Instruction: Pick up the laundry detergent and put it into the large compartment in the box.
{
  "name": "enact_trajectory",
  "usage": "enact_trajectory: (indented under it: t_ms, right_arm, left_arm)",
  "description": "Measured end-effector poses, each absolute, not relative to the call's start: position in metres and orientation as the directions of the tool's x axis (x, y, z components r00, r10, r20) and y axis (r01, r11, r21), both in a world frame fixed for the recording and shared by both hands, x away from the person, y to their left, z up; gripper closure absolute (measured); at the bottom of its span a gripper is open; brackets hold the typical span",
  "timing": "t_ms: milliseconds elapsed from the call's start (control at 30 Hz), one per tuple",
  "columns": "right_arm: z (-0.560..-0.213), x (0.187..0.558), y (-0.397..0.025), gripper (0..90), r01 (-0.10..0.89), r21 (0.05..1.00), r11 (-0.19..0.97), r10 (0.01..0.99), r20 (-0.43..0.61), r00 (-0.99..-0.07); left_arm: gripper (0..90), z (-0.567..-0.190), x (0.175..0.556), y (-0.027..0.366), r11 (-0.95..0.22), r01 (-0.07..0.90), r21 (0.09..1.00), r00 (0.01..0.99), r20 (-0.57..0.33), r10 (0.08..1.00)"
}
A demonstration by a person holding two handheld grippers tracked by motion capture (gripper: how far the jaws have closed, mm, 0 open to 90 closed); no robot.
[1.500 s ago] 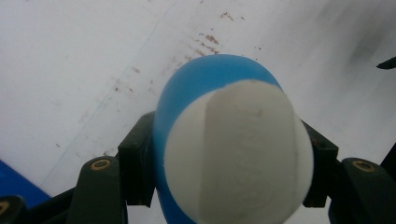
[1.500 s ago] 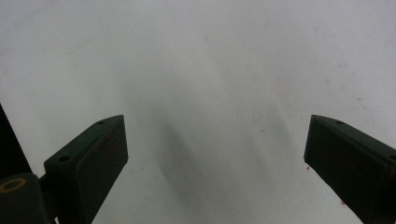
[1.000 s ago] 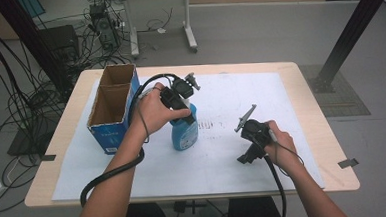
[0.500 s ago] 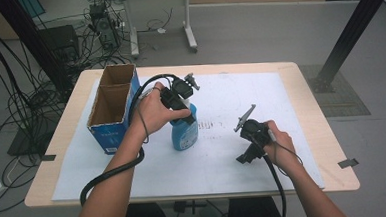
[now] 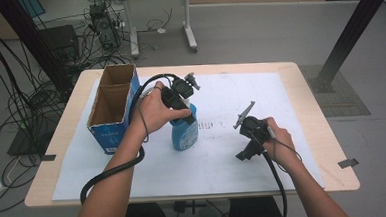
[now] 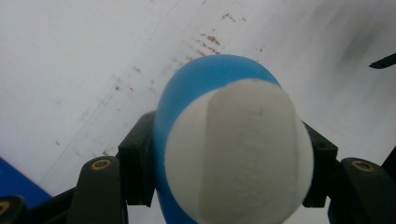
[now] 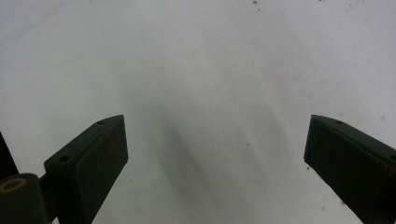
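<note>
Hovering nearest, toward the table's (image 5: 305, 82) near right corner: the right gripper (image 5: 247, 153), jaws spread wide with nothing between them, pointing down at the bare white sheet (image 5: 240, 96), as the right gripper view (image 7: 215, 158) confirms. Farther in, about midway between the near and far edges and left of centre: the left gripper (image 5: 184, 116) coming down from above and clamping narrow on the top of the blue bottle (image 5: 185, 136), both jaws pressing the sides just below its white cap (image 6: 238, 149) in the left gripper view (image 6: 219, 177). Standing upright, though whether resting on the sheet or just clear of it cannot be told. Judging by this, being at the grasp-and-carry step, with the hold already made. Next, probably calling for a straight lift while keeping the bottle plumb, then a swing left toward the open blue-sided box (image 5: 110, 140) standing near the far left corner, just beside the left hand (image 5: 153, 113). Needing height enough to pass over the near wall of the box without clipping it. Lying open for movement: the sheet around the bottle and all the way to the far right corner, with the right gripper well apart from the path.
</note>
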State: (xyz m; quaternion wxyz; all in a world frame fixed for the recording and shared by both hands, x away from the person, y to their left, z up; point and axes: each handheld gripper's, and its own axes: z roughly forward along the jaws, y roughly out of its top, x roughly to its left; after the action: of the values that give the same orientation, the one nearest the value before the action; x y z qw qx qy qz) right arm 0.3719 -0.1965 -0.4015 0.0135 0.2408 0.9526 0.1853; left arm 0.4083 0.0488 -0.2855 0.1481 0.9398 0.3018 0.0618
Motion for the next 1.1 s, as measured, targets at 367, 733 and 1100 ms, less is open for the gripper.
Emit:
enact_trajectory:
  t_ms: [367, 733, 1100]
  right_arm:
    - [-0.401, 0.373, -0.198, 6.1, 0.455, 0.362, 0.814, 0.466, 0.062, -0.883]
    - [-0.395, 0.370, -0.200, 6.1, 0.451, 0.371, 0.812, 0.468, 0.050, -0.882]
    - [-0.389, 0.366, -0.202, 6.1, 0.446, 0.380, 0.810, 0.465, 0.046, -0.884]
  left_arm:
    - [37.6, -0.278, 0.409, 0.046, -0.769, 0.555, 0.316, 0.805, 0.030, 0.593]
    - [37.6, -0.223, 0.405, 0.037, -0.741, 0.577, 0.343, 0.781, 0.031, 0.623]
    - [37.6, -0.171, 0.403, 0.033, -0.708, 0.603, 0.368, 0.750, 0.043, 0.660]
